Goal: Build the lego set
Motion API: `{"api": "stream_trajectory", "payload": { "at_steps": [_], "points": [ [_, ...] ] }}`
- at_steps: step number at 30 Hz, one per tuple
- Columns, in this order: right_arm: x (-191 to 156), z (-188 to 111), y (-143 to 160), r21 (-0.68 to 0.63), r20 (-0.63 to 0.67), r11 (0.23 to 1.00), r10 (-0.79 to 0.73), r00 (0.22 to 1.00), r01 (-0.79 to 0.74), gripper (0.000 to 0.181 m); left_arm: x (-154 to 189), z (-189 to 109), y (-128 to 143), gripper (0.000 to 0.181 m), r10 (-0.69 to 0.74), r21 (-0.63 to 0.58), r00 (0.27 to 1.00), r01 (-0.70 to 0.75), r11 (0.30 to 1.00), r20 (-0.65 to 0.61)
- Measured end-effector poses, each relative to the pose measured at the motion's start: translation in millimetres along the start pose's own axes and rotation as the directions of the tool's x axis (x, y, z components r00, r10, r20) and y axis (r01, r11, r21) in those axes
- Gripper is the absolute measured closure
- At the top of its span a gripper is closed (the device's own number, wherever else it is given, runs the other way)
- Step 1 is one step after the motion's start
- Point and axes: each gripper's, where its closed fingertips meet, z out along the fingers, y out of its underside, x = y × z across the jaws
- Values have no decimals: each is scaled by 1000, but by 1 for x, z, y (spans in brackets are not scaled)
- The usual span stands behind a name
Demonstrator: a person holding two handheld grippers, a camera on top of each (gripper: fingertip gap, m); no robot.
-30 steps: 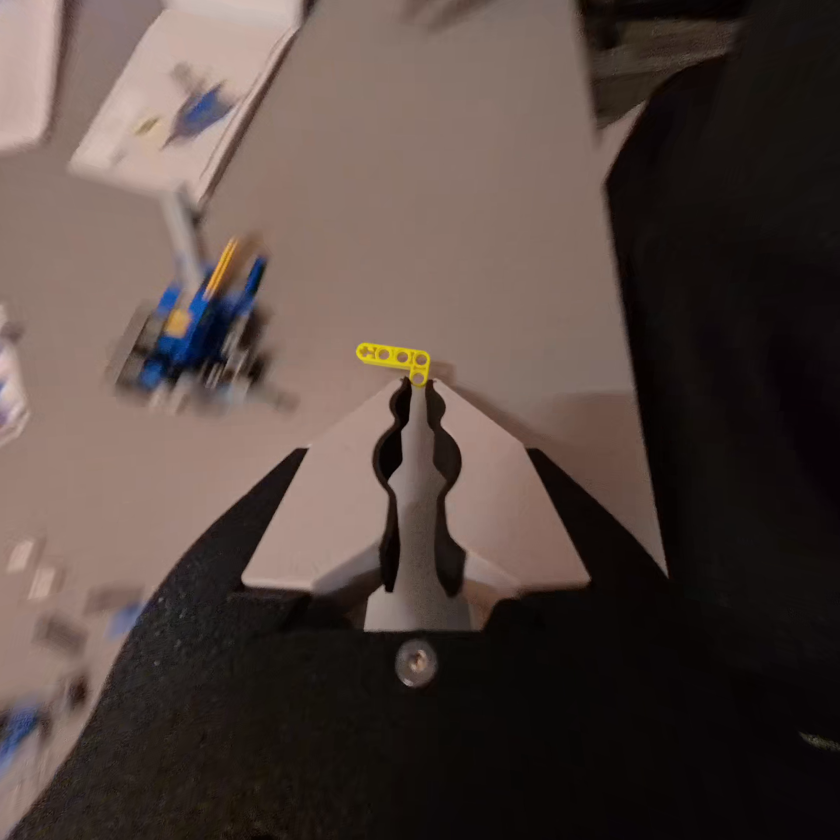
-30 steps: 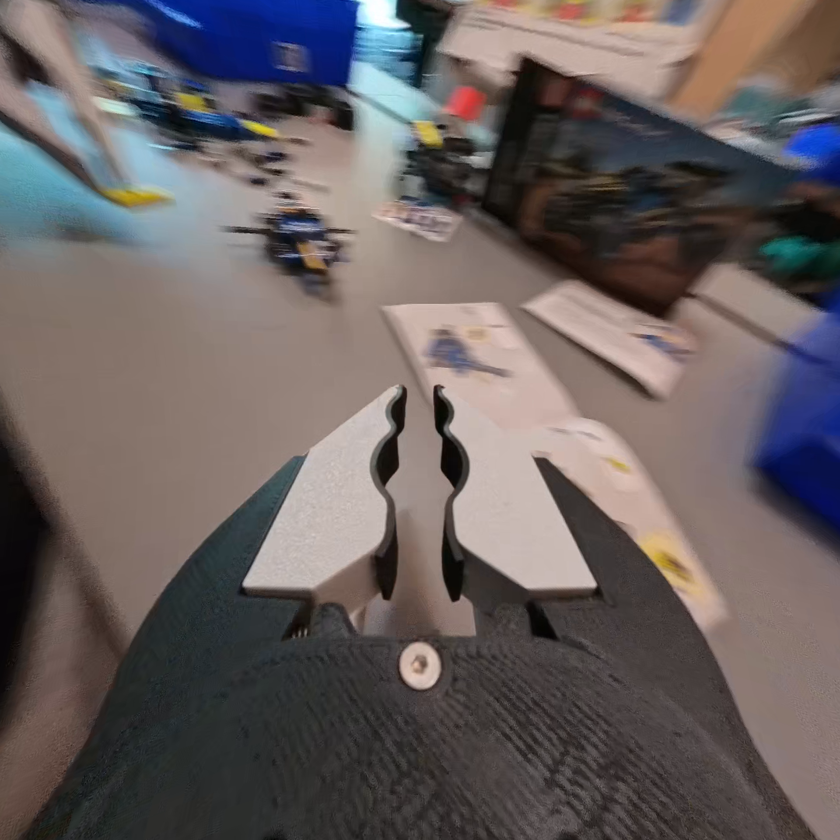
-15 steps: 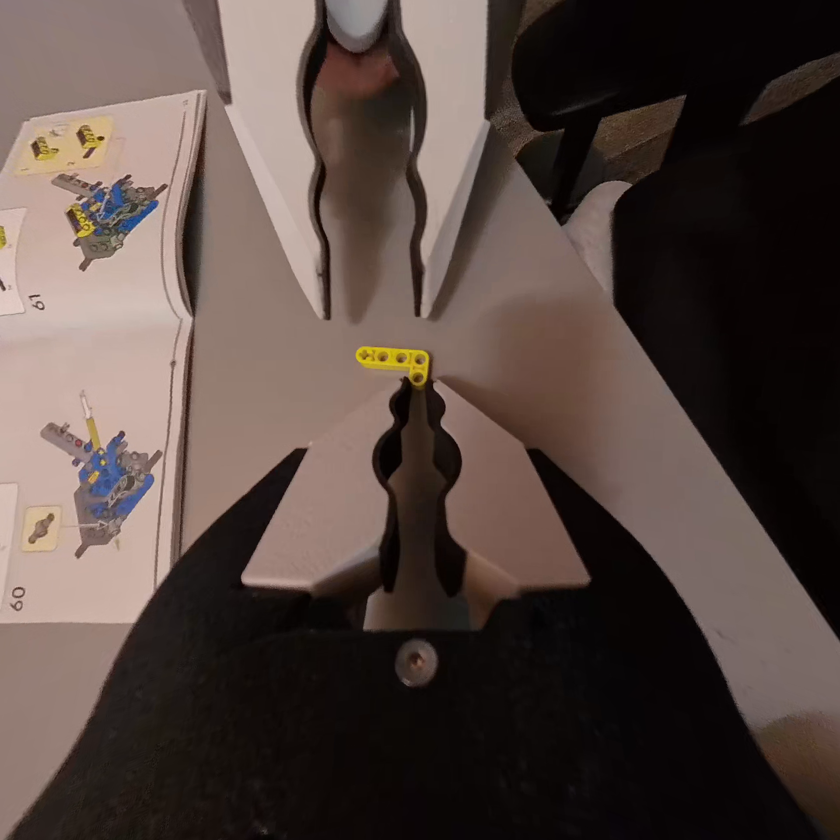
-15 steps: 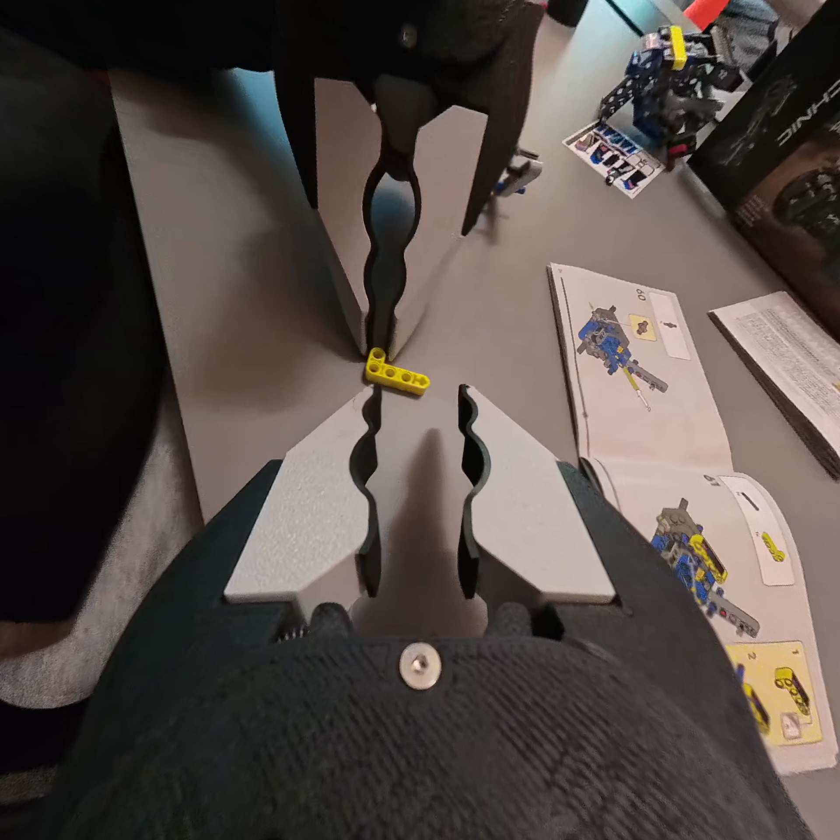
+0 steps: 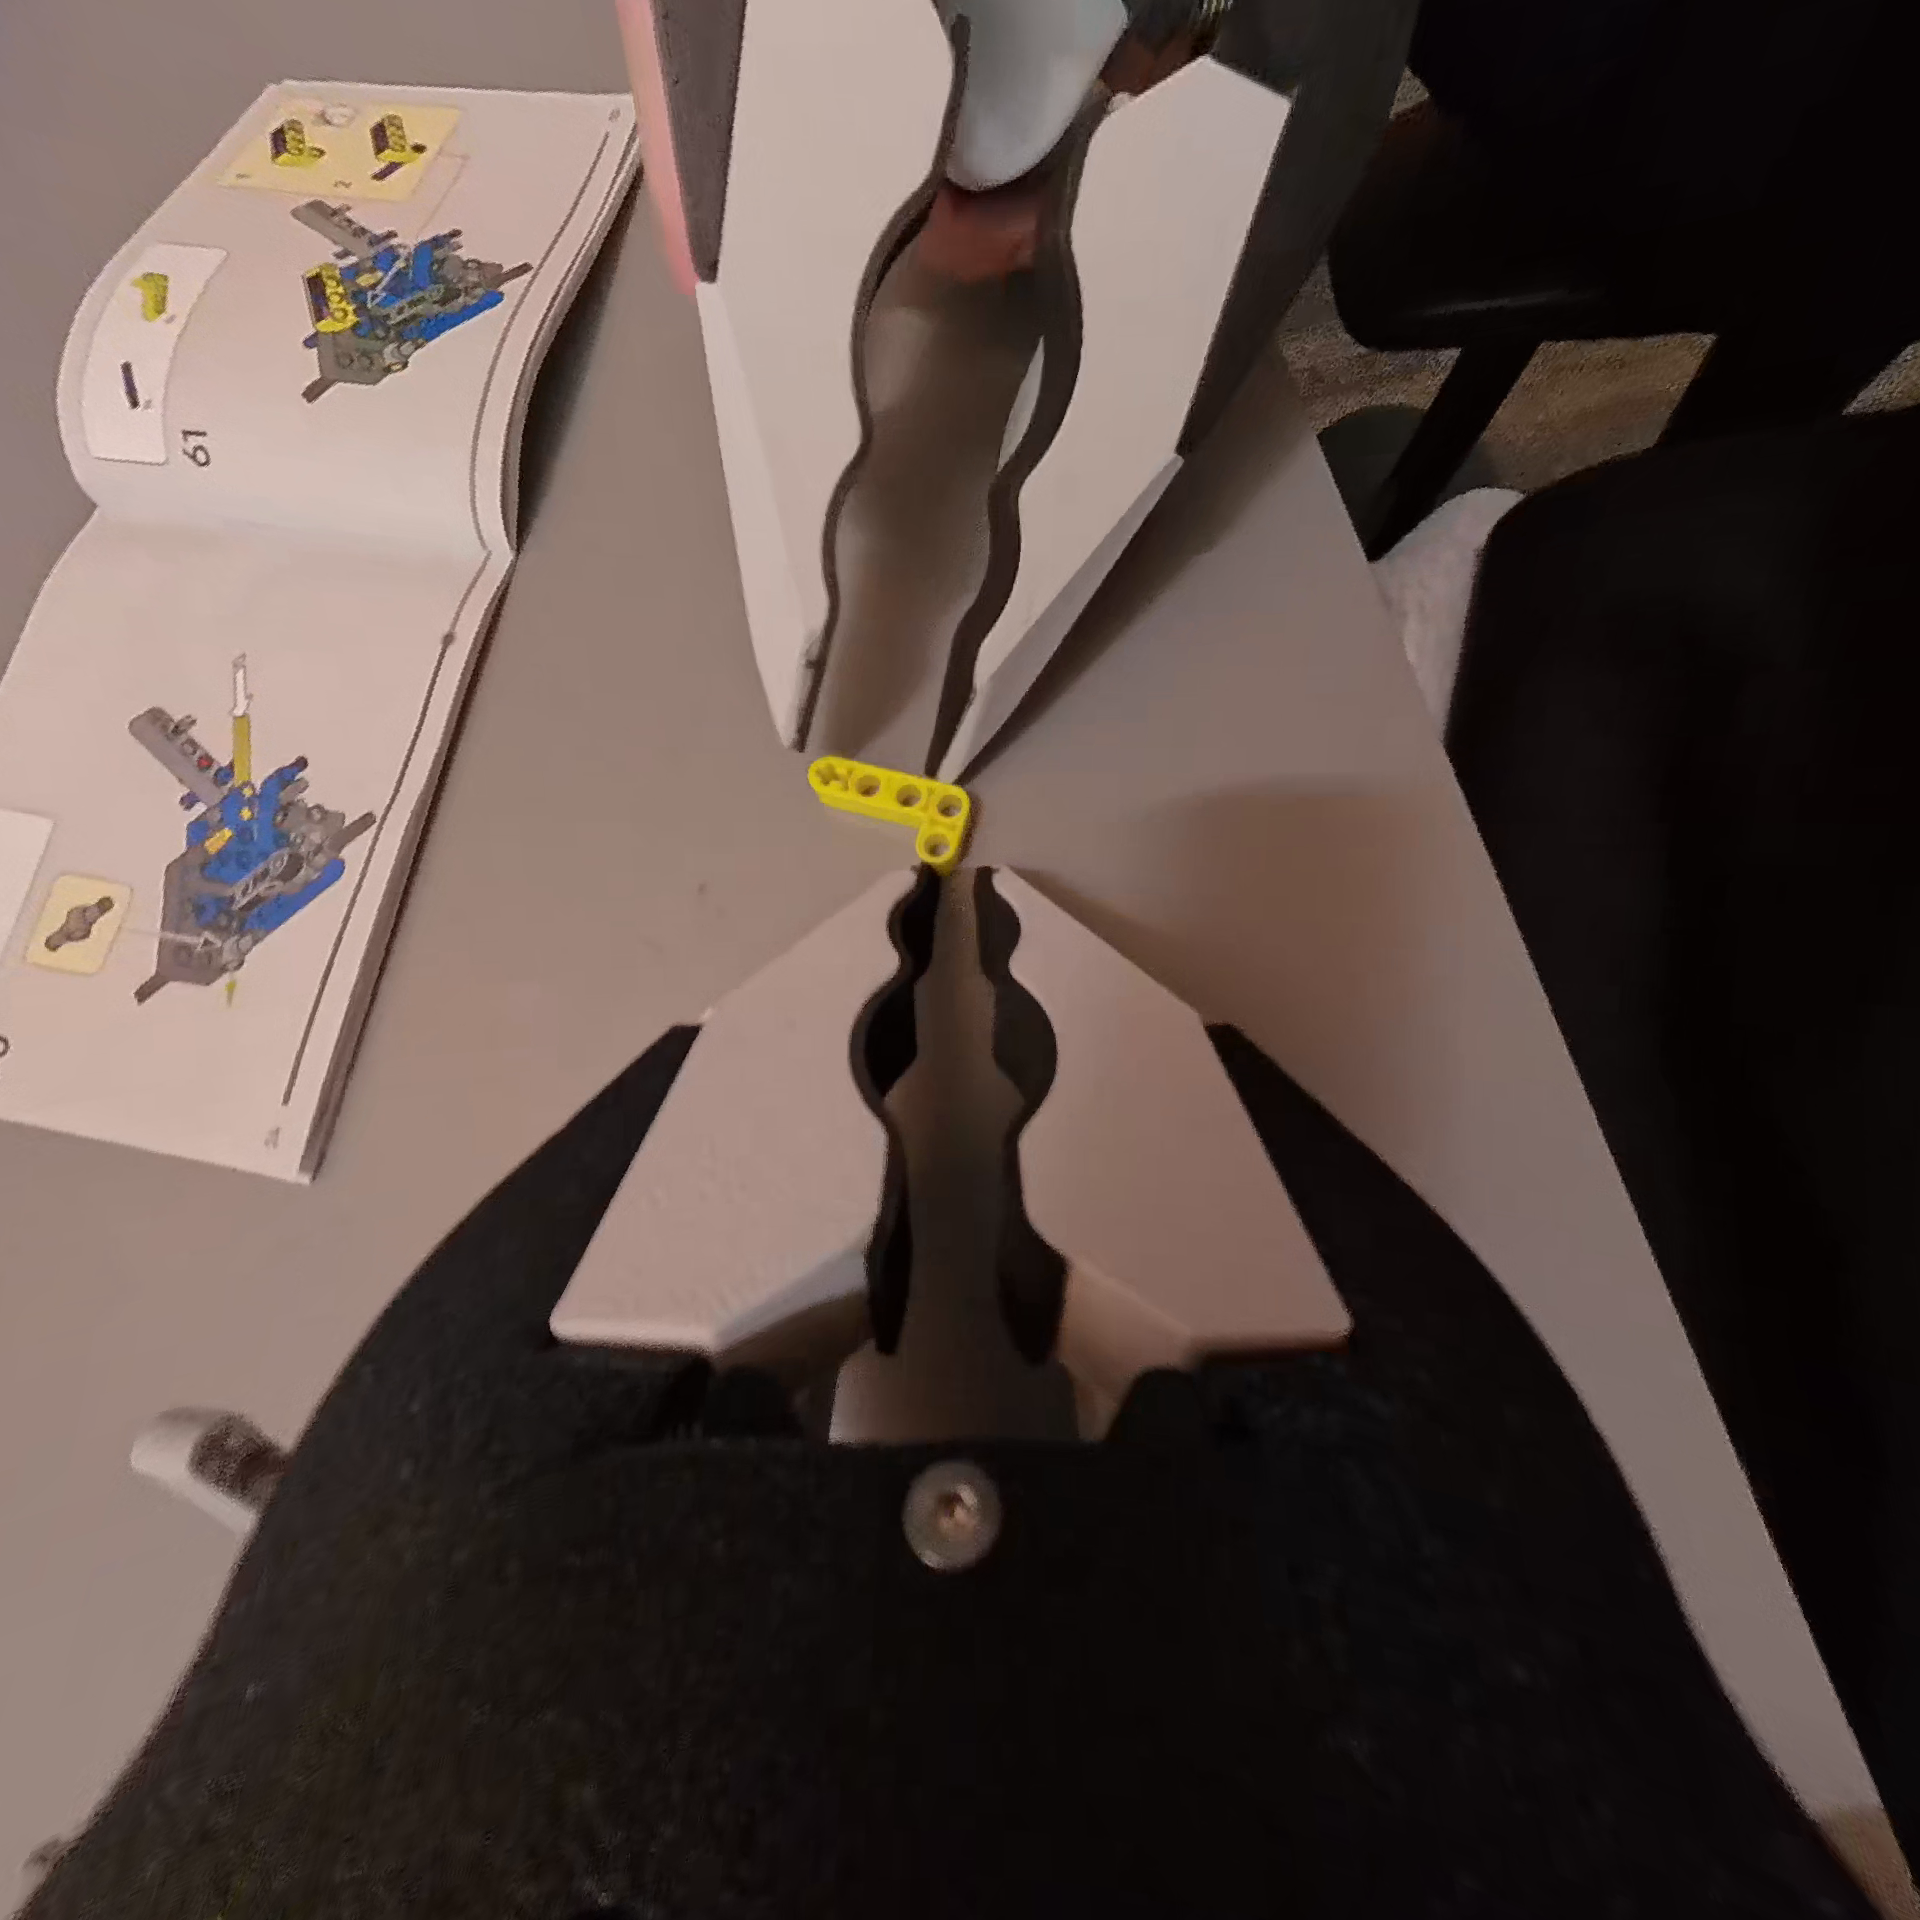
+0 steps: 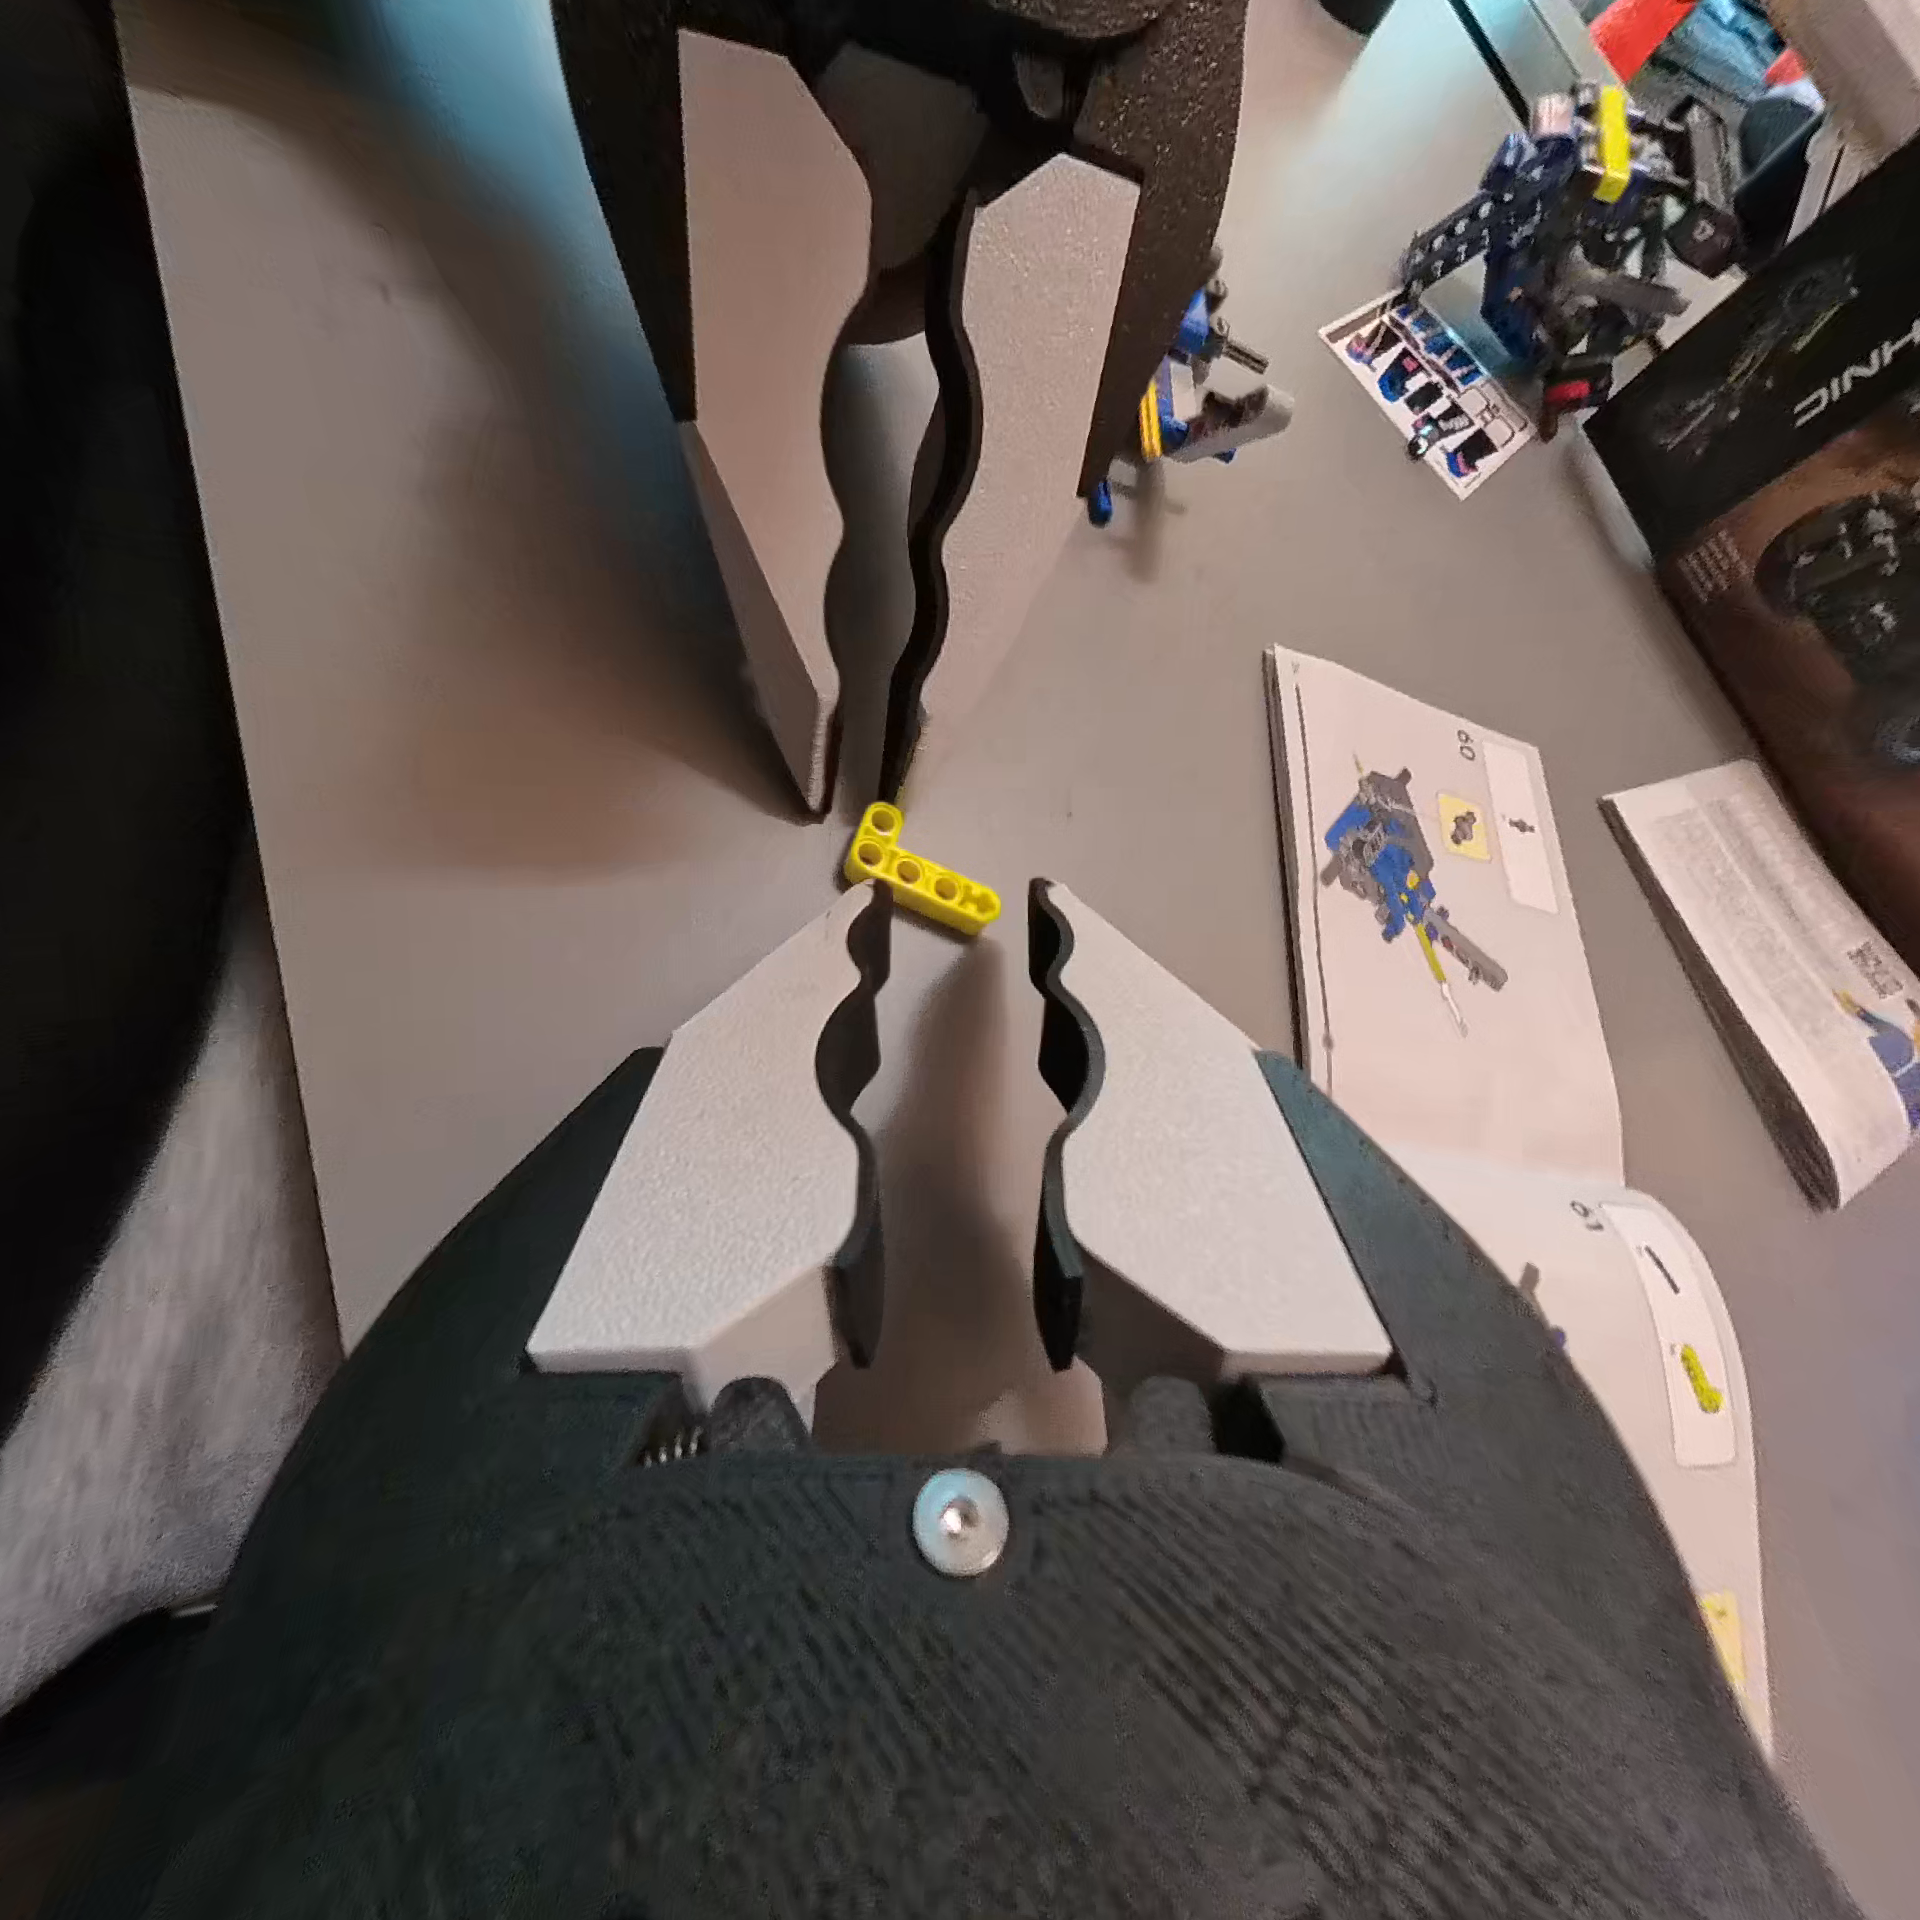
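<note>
Clenched on the short leg of a small yellow L-shaped beam [image 5: 896, 808], the left gripper [image 5: 943, 878] had its two fingertips nearly together, pinching the end of that leg just past their tips, above the grey table [image 5: 623, 831] near its edge. Facing it from the far side, the right gripper [image 6: 954, 902] stood released, its jaws well apart, tips just beside the beam's long arm; in the right wrist view the long arm lay across the gap between them, one end near the left tip, nothing yet gripped. The beam's long axis ran crosswise to both grippers' fingers, holes facing up toward the cameras, the short leg pointing back into the left gripper and the long arm reaching out to that gripper's left. This looked like a handover or a regrip of a single part. The next move likely called for the right jaws to close across the long arm squarely, without twisting it out of the left pinch. Beyond the grippers lay the open instruction booklet [image 6: 1455, 935], showing a blue assembly; a second booklet [image 6: 1766, 987] sat near it. Farther off stood the partly built blue model [image 6: 1558, 208], a sticker sheet [image 6: 1423, 384] and the dark set box [image 6: 1787, 499].
</note>
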Motion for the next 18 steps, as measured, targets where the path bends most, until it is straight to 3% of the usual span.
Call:
{"api": "stream_trajectory", "payload": {
  "at_steps": [8, 12, 18],
  "points": [
    [-7, 16, -11, -19, 12, 998, -54, 998, 54, 170, -8, -21, 20, 176, -40, -46, 992, 45, 998, 117],
    [-10, 25, -20, -15, 10, 999, -50, 999, 50, 172, -5, -27, 17, 167, -23, -24, 985, 27, 999, 172],
    [-11, 29, -25, -13, 47, 999, 39, 998, -38, 175, 0, -33, 7, 158, 151, -48, 957, -143, 989, 247]
  ]
}}
